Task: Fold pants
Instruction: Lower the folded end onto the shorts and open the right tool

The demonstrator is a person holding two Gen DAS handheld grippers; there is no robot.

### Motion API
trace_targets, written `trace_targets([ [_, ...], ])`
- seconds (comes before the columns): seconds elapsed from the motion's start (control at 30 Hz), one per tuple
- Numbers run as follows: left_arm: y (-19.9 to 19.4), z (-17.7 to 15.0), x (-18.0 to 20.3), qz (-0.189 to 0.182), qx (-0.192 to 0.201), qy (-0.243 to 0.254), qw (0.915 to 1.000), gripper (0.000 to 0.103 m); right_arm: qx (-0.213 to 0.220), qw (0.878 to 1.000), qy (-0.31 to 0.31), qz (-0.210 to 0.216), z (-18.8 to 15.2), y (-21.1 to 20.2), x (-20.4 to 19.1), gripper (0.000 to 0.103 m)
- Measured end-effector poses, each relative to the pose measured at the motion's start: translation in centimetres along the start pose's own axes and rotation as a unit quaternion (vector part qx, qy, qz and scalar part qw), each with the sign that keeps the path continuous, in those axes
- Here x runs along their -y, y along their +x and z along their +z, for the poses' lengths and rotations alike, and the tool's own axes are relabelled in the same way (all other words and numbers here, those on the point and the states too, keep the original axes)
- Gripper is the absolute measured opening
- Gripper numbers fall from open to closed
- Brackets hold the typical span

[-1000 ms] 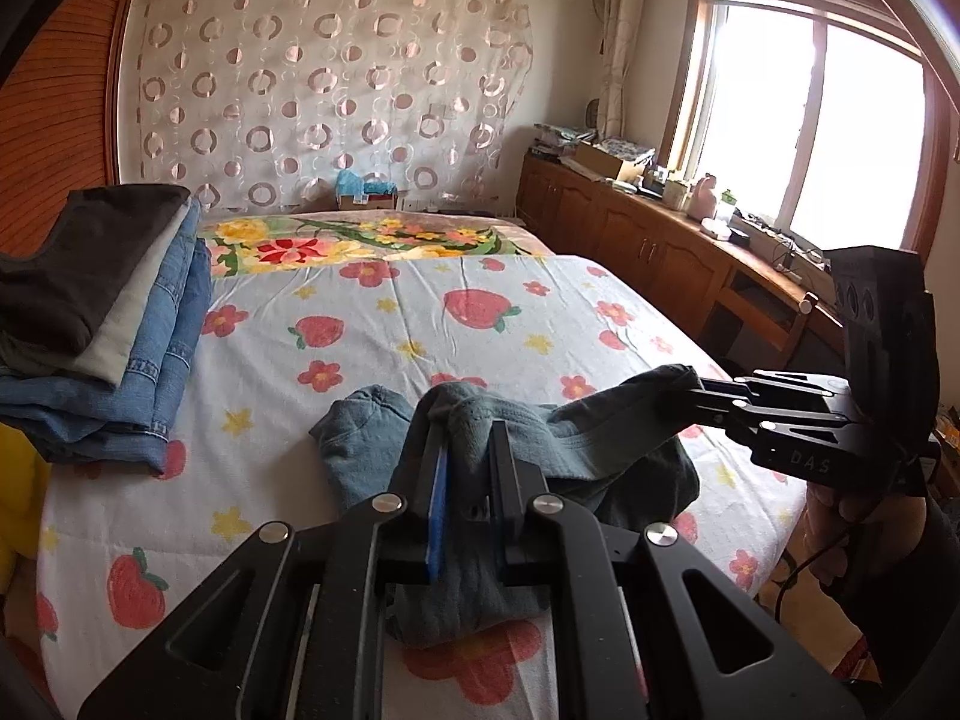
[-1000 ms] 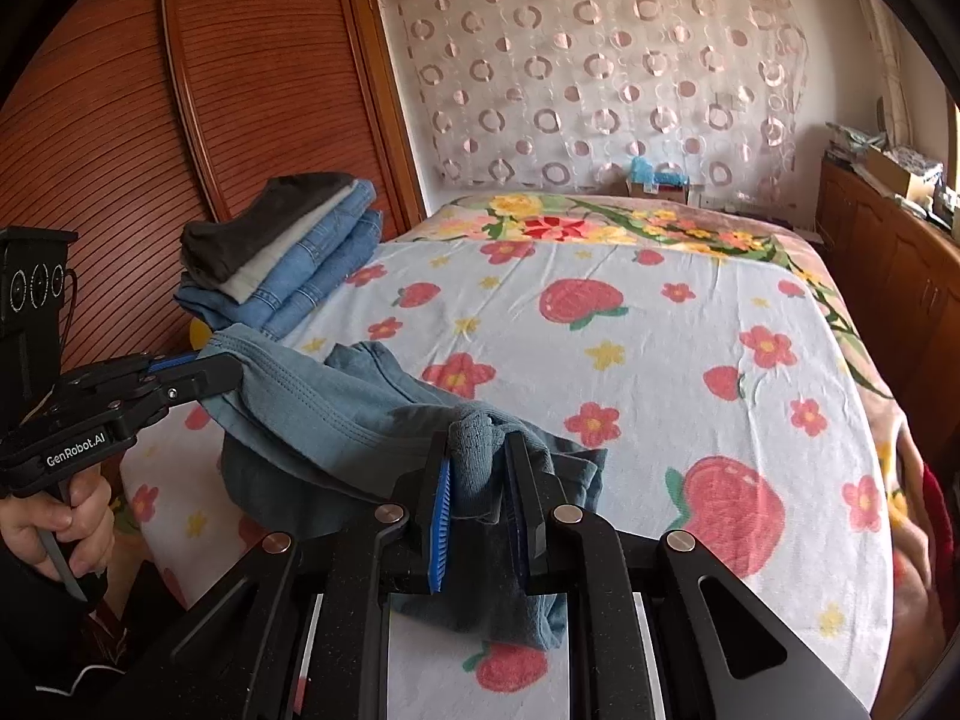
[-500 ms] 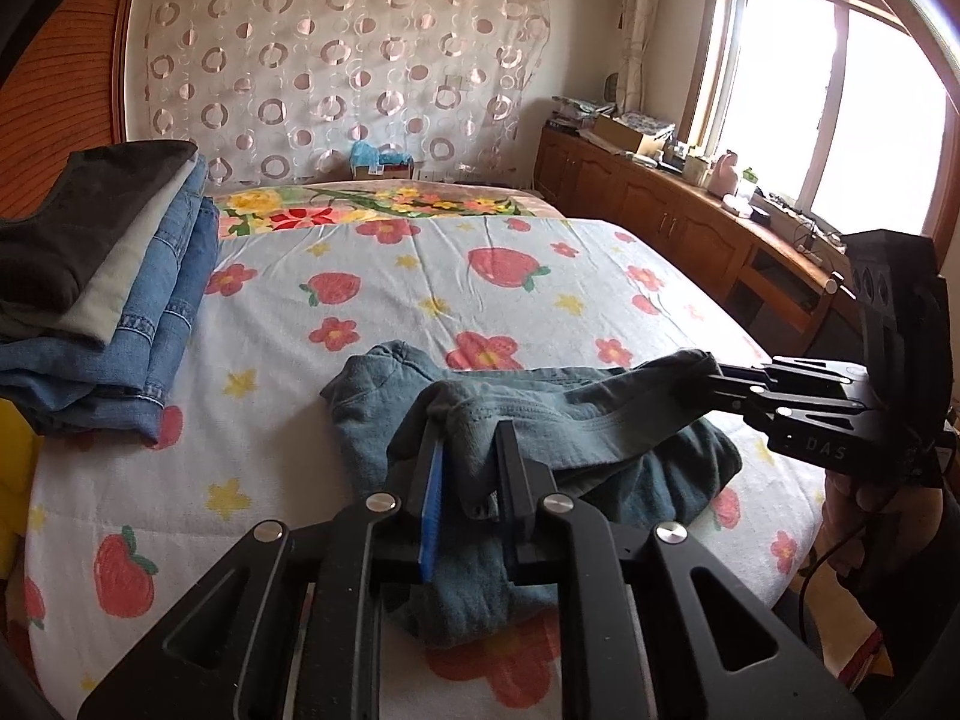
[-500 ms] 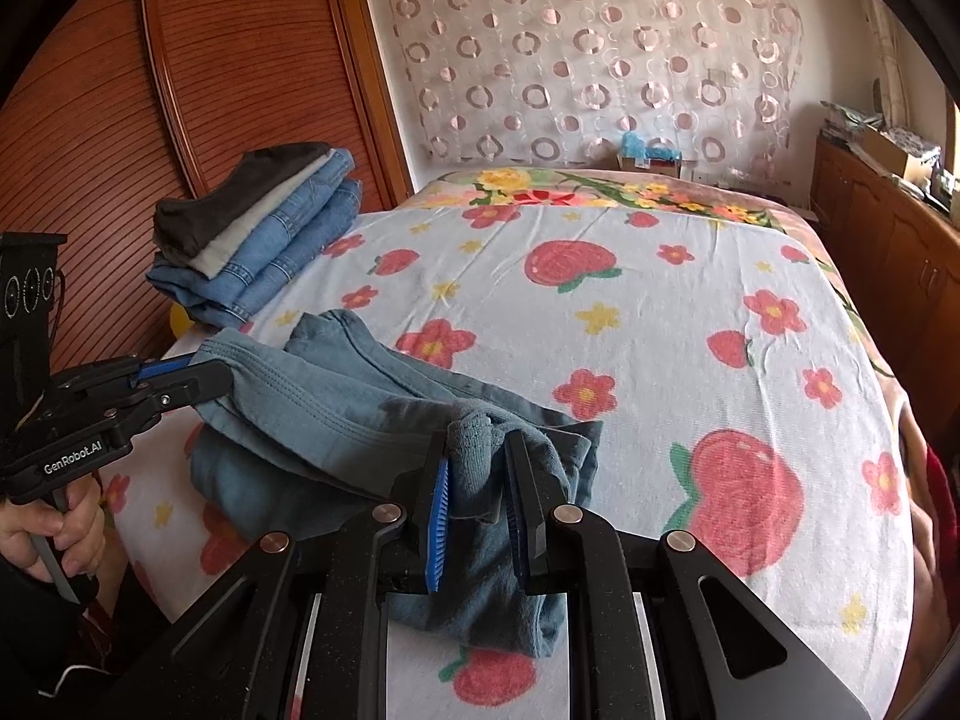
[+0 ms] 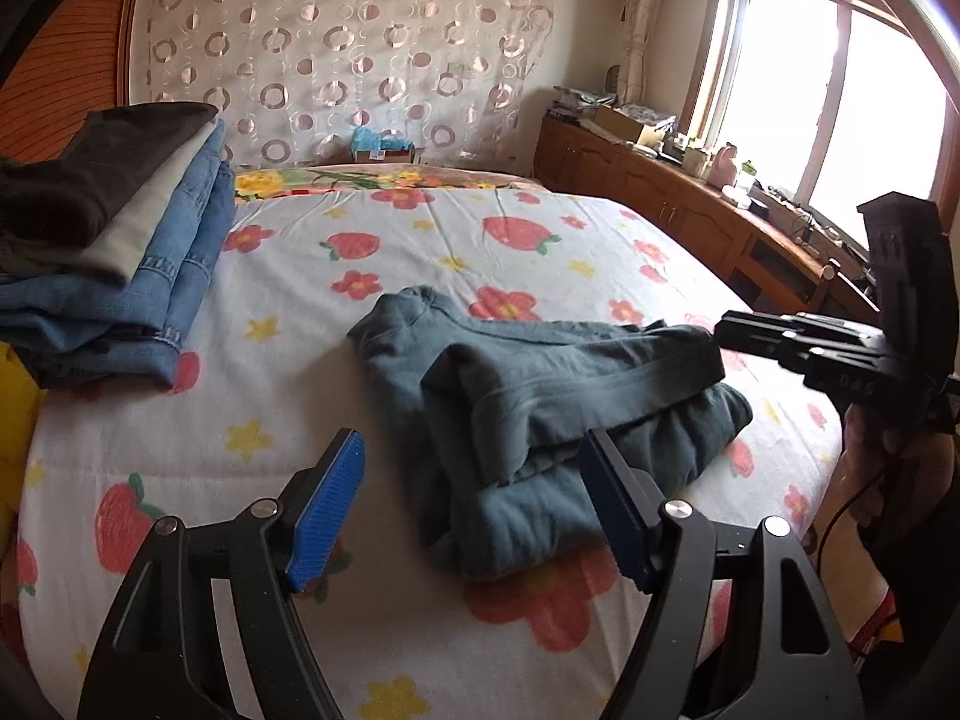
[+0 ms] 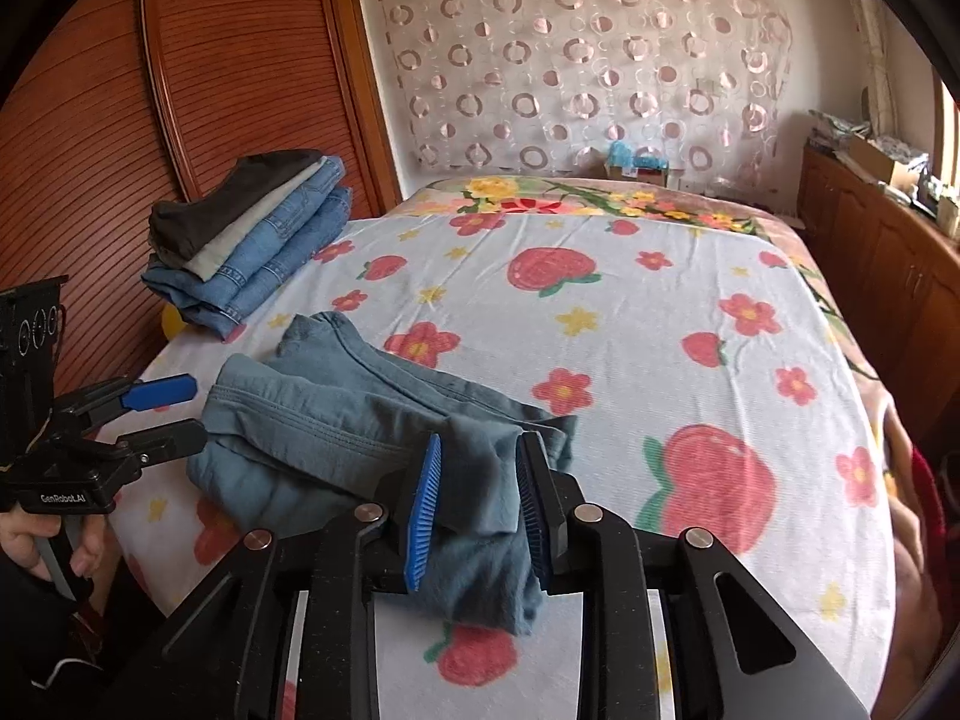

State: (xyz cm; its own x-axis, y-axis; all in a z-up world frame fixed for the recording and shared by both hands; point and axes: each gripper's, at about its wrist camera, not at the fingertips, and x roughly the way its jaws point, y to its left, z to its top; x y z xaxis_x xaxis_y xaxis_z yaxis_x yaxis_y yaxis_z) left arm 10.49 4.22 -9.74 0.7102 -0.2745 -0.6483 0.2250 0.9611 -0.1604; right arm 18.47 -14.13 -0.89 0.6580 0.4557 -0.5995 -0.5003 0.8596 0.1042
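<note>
The grey-blue pants [image 5: 540, 396] lie bunched and partly folded on the strawberry-print bedsheet [image 5: 420, 240], near its front edge. My left gripper [image 5: 474, 510] is open, its blue pads spread wide, the right pad [image 5: 612, 516] against the pants' near fold. In the right wrist view the pants [image 6: 336, 420] lie ahead and my right gripper [image 6: 480, 504] is partly open with a fold of cloth loose between the pads. The left gripper shows there too [image 6: 174, 414], open just off the waistband end. The right gripper shows in the left wrist view [image 5: 738, 330] at the other end.
A stack of folded jeans and dark clothes [image 5: 114, 252] sits at the bed's left side, also in the right wrist view [image 6: 252, 240]. A wooden wardrobe [image 6: 180, 90] stands left, low wooden cabinets [image 5: 690, 204] under the window right. A yellow object [image 5: 12, 396] lies beside the stack.
Both grippers lowered the pants onto the bed. The left gripper opened wide and let go. The right gripper's pads have spread, loosening their hold on the cloth.
</note>
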Motion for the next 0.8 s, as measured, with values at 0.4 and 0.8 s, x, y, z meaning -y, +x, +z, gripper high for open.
trace_targets([
  [0.4,0.8,-0.9,-1.3,0.043,-0.026,0.014,0.9986,0.075,-0.057,0.998,-0.029,0.012,-2.1,0.7,0.9,0.042],
  [0.8,2.9,1.1,-0.8,0.06,-0.034,0.052,0.9962,0.075,-0.077,0.995,-0.068,-0.018,-0.5,3.2,0.4,0.042],
])
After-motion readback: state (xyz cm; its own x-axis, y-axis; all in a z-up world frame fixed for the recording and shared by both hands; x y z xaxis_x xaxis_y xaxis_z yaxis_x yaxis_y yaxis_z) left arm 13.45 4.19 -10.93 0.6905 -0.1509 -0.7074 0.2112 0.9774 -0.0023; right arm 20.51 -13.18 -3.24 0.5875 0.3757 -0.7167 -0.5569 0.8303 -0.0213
